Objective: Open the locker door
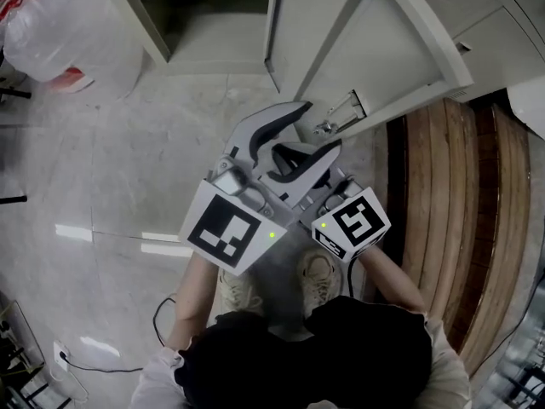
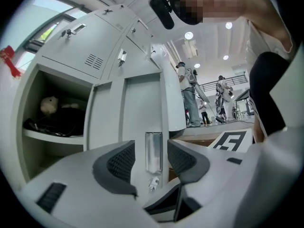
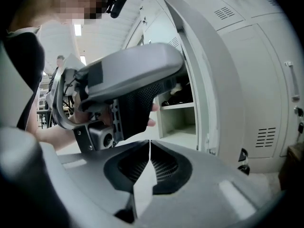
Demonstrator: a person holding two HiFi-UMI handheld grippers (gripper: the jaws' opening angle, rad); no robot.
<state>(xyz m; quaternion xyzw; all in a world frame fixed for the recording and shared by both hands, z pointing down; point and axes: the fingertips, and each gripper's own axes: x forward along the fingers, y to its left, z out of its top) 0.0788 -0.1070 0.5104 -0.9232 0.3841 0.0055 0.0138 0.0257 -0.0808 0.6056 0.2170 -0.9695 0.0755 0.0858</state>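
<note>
The grey locker door [image 1: 387,54] stands swung out from the locker, its metal handle [image 1: 343,112] near the free edge. My left gripper [image 1: 317,128] is just in front of that handle, open. In the left gripper view the handle plate [image 2: 153,152] shows in the gap between the pads, which stand apart from it, and a small latch piece [image 2: 153,183] hangs below it. My right gripper [image 1: 332,186] is tucked close under the left one. In the right gripper view its jaws [image 3: 150,163] are shut on nothing, with the left gripper [image 3: 128,80] right ahead and the door's edge [image 3: 209,80] beside it.
The open compartment [image 2: 52,122] holds a plush toy [image 2: 49,105] and dark items. A white plastic bag [image 1: 60,32] sits on the floor at the far left. Wooden slats [image 1: 443,194] run along the right. A cable [image 1: 162,313] lies by my feet. People [image 2: 190,96] stand far off.
</note>
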